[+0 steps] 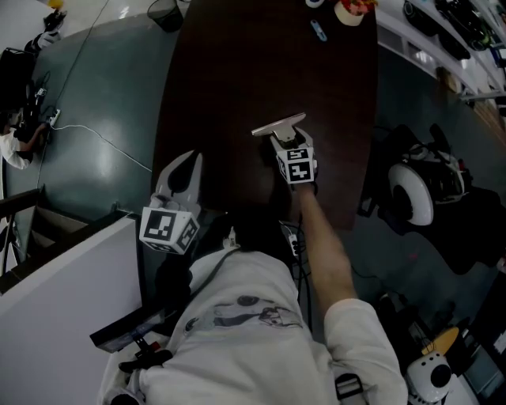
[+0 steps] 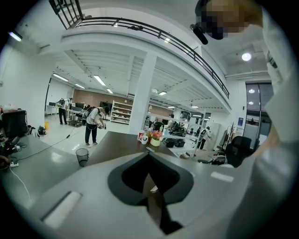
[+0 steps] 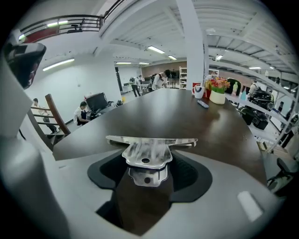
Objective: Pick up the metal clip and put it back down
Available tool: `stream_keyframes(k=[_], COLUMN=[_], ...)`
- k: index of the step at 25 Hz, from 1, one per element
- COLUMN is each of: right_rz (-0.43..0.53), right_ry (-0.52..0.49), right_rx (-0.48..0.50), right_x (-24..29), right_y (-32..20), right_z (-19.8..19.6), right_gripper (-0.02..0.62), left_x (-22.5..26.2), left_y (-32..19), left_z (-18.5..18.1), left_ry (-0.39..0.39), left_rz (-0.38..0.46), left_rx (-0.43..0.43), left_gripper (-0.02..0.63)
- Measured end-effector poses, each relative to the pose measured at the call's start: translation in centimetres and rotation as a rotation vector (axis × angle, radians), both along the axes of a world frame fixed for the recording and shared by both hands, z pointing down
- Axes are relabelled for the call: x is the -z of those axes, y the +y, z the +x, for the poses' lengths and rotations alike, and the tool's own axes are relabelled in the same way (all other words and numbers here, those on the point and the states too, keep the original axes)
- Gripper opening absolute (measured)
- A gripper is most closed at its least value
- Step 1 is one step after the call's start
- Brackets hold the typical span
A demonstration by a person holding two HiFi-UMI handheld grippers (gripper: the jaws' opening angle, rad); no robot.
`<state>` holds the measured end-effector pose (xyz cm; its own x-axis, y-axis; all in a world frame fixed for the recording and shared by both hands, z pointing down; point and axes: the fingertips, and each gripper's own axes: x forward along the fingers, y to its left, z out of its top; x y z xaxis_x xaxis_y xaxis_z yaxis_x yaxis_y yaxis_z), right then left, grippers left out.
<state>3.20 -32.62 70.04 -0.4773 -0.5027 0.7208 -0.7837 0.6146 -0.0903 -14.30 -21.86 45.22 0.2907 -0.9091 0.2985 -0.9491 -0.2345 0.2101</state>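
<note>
White shirt [image 1: 253,332] fills the bottom of the head view, with a bare forearm [image 1: 324,245] reaching forward from it. Long dark table [image 1: 261,71] runs away ahead, grey floor [image 1: 103,95] on both sides. White round device [image 1: 411,194] sits on the floor just off the table's right edge. Bin [image 1: 164,12] stands by the far left corner.

Right gripper [image 1: 281,142] is over the near part of the table. Its jaws stand fairly wide but are clamped on the metal clip [image 3: 148,148] by its handles, with the broad blade lying crosswise past the tips. Can't tell if the clip touches the tabletop.

Left gripper [image 1: 190,162] is at the near left edge, jaws together, nothing in them.

Far end of the table: flower pot [image 3: 217,95], mug [image 3: 199,90], small blue item [image 1: 318,30], all well apart from the clip.
</note>
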Motion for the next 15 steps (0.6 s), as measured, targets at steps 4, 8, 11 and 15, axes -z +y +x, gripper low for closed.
stream_keyframes(k=[4, 8, 11, 15], right_rz=[-0.024, -0.041, -0.043, -0.072], right_ry=[0.017, 0.020, 0.024, 0.032], right_rx=[0.011, 0.010, 0.013, 0.023], right_x=[-1.5, -2.5, -3.0, -3.8], right_y=[0.4, 0.6, 0.6, 1.0], right_z=[-0.1, -0.3, -0.3, -0.5], right_gripper=[0.290, 0.290, 0.290, 0.290], left_x=[0.0, -0.2, -0.5, -0.7], left_y=[-0.1, 0.1, 0.3, 0.3], left_z=[0.5, 0.8, 0.7, 0.4], left_ry=[0.001, -0.002, -0.003, -0.011], left_rz=[-0.006, -0.016, -0.028, -0.034], left_rx=[-0.012, -0.023, -0.020, -0.013], left_gripper=[-0.002, -0.002, -0.002, -0.002])
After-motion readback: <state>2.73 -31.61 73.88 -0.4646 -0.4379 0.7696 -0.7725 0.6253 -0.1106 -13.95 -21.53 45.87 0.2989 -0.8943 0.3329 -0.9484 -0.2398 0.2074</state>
